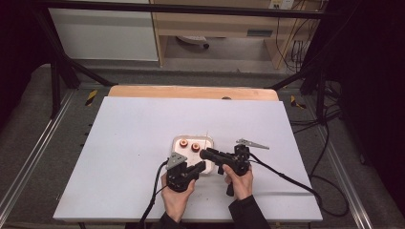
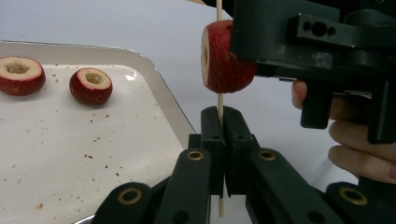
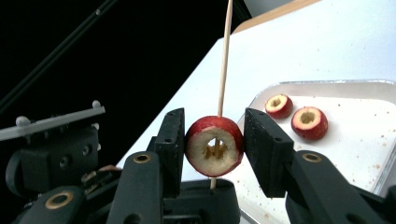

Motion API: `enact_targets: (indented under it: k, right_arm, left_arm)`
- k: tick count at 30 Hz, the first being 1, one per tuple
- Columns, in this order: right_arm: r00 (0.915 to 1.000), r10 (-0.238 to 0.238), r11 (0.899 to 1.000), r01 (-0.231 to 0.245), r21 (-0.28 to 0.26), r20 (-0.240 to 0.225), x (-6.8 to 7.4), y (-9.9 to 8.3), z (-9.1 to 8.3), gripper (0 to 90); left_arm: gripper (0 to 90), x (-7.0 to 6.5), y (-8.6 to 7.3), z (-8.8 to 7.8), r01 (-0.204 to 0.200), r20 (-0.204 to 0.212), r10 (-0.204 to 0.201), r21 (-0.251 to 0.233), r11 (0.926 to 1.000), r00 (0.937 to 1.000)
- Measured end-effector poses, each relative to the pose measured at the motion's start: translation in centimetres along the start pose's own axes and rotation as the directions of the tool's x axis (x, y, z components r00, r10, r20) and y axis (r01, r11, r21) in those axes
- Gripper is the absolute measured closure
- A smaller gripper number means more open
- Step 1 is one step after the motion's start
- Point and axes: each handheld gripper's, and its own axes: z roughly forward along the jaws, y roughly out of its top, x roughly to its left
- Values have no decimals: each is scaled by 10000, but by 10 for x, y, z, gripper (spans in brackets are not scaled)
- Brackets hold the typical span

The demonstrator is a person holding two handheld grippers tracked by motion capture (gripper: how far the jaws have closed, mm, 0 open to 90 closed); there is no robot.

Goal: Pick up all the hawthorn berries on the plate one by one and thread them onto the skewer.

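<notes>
A thin wooden skewer [image 2: 219,100] stands upright, and my left gripper [image 2: 223,126] is shut on its lower end. A red cored fruit [image 3: 215,145] is threaded on the skewer [image 3: 225,51]. My right gripper [image 3: 214,144] is shut on the fruit, one pad on each side. In the left gripper view the fruit [image 2: 226,58] sits just above the left jaws. From above, the left gripper [image 1: 193,168] and the right gripper [image 1: 204,153] meet at the near edge of a white tray [image 1: 210,140].
The tray [image 2: 154,79] holds two more cored red fruits [image 2: 18,74] [image 2: 91,85] and scattered red crumbs. It sits on a white board [image 1: 133,143] over a wooden table. Cables trail from both grippers toward the near edge.
</notes>
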Motion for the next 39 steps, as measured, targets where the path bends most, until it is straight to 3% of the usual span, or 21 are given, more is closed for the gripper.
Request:
enact_targets:
  k: [7,8,11,16,23,26,30,33,38,39]
  right_arm:
    - [9991,-398,9990,395,203,141,2,1,0,583]
    - [9977,-650,9978,648,110,208,3,3,-2,528]
    - [9960,-814,9967,811,98,367,3,6,-5,463]
    - [9856,-1438,9895,1416,300,885,1,13,-10,332]
    - [9672,-2107,9745,1965,1080,1417,-5,20,-11,180]
    - [9458,-2775,9533,2493,1705,1685,-6,23,-11,135]
    - [9268,-3284,9280,2806,2453,1822,-6,28,-8,101]
    - [9114,-3678,9012,3005,3124,1845,-6,32,-2,96]
    - [8756,-4461,8361,3338,4352,1854,-5,40,12,95]
    - [8728,-4535,8247,3341,4563,1806,-4,42,15,94]
  left_arm:
    - [883,3,-2,-2,-421,-34,422,122,9990,9991]
    - [883,4,-2,-3,-542,-44,543,179,9984,9985]
    - [883,6,-4,-8,-891,-284,899,282,9956,9955]
    - [882,12,-7,-17,-1267,-563,1293,484,9908,9900]
    - [882,25,-8,-36,-1722,-865,1792,818,9816,9800]
    - [881,33,-9,-45,-1820,-932,1912,988,9783,9771]
    - [881,40,-12,-55,-2039,-1015,2166,1229,9713,9710]
    - [881,45,-14,-61,-2055,-1025,2198,1338,9695,9701]
    - [881,53,-15,-69,-2122,-1113,2307,1561,9647,9666]
    - [881,54,-16,-71,-2067,-1091,2246,1543,9662,9683]
